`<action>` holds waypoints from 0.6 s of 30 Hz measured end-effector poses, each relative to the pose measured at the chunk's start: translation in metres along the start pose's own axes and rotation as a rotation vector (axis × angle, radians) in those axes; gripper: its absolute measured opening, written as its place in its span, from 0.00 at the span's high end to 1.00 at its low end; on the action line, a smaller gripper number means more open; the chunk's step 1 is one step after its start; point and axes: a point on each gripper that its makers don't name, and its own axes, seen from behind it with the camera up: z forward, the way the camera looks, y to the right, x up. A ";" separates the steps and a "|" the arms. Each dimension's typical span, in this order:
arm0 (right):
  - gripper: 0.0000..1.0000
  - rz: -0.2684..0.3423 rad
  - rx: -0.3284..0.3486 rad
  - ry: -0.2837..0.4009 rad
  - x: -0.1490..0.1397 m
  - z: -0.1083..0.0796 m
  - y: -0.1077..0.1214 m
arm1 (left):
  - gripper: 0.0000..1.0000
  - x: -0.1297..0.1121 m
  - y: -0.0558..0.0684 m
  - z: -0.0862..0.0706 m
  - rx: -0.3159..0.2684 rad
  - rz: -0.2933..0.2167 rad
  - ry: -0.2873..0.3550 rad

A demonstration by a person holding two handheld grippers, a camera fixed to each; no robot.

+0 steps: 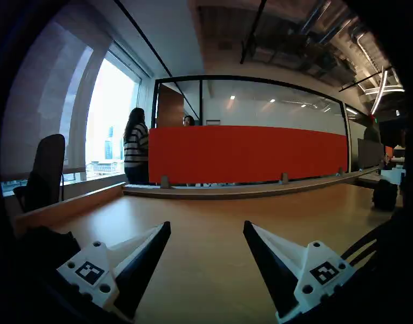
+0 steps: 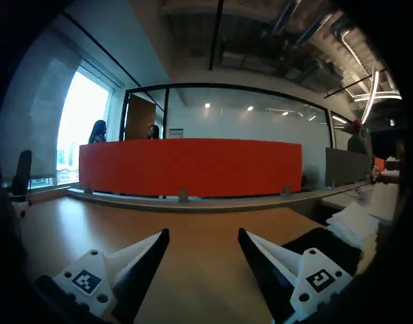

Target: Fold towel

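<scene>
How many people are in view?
3: a striped-top person by the window, a second person's head above the red divider, a third person far right. More may be hidden.

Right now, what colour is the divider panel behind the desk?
The divider panel is plain orange-red with no pattern. It shows best in the right gripper view.

Red divider (image 1: 244, 154) edges wooden desk (image 1: 206, 264); bright window (image 1: 109, 124), glass wall (image 2: 249, 121) behind
</scene>
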 end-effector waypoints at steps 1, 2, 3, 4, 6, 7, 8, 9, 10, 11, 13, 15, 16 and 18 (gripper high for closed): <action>0.01 0.002 -0.002 0.001 -0.002 0.000 0.001 | 0.00 0.000 0.000 0.000 0.000 0.000 0.000; 0.01 0.004 -0.004 0.001 -0.003 -0.001 0.003 | 0.00 0.000 0.000 0.000 0.000 0.000 0.000; 0.01 0.006 -0.005 0.001 -0.005 -0.001 0.004 | 0.00 0.000 0.000 0.000 0.000 0.000 0.000; 0.01 0.008 -0.005 0.001 -0.007 -0.001 0.004 | 0.00 0.000 0.000 0.000 0.000 0.000 0.000; 0.01 0.014 -0.005 0.001 -0.011 -0.001 0.006 | 0.00 0.000 0.000 0.000 0.000 0.000 0.000; 0.01 0.018 -0.004 0.000 -0.012 -0.001 0.006 | 0.00 0.000 0.000 0.000 0.000 0.000 0.000; 0.01 0.022 -0.003 0.000 -0.014 -0.001 0.006 | 0.00 0.000 0.000 0.000 0.000 0.000 0.000; 0.01 0.028 -0.004 -0.002 -0.016 -0.001 0.007 | 0.00 0.000 0.000 0.000 0.000 0.000 0.000; 0.01 0.033 -0.004 -0.003 -0.018 0.000 0.007 | 0.00 0.000 0.000 0.000 0.000 0.000 0.000; 0.01 0.038 -0.005 -0.005 -0.020 0.000 0.007 | 0.00 0.000 0.000 0.000 0.000 0.000 0.000; 0.01 0.047 -0.005 -0.007 -0.023 0.001 0.007 | 0.00 0.000 0.000 0.000 0.000 0.000 0.000; 0.01 0.051 -0.004 -0.007 -0.024 0.001 0.007 | 0.00 0.000 0.000 0.000 0.000 0.000 0.000; 0.01 0.050 -0.004 -0.006 -0.025 0.001 0.007 | 0.00 0.000 0.000 0.000 0.000 0.000 0.000; 0.01 0.048 -0.003 -0.004 -0.025 0.002 0.007 | 0.00 0.000 0.000 0.000 0.000 0.000 0.000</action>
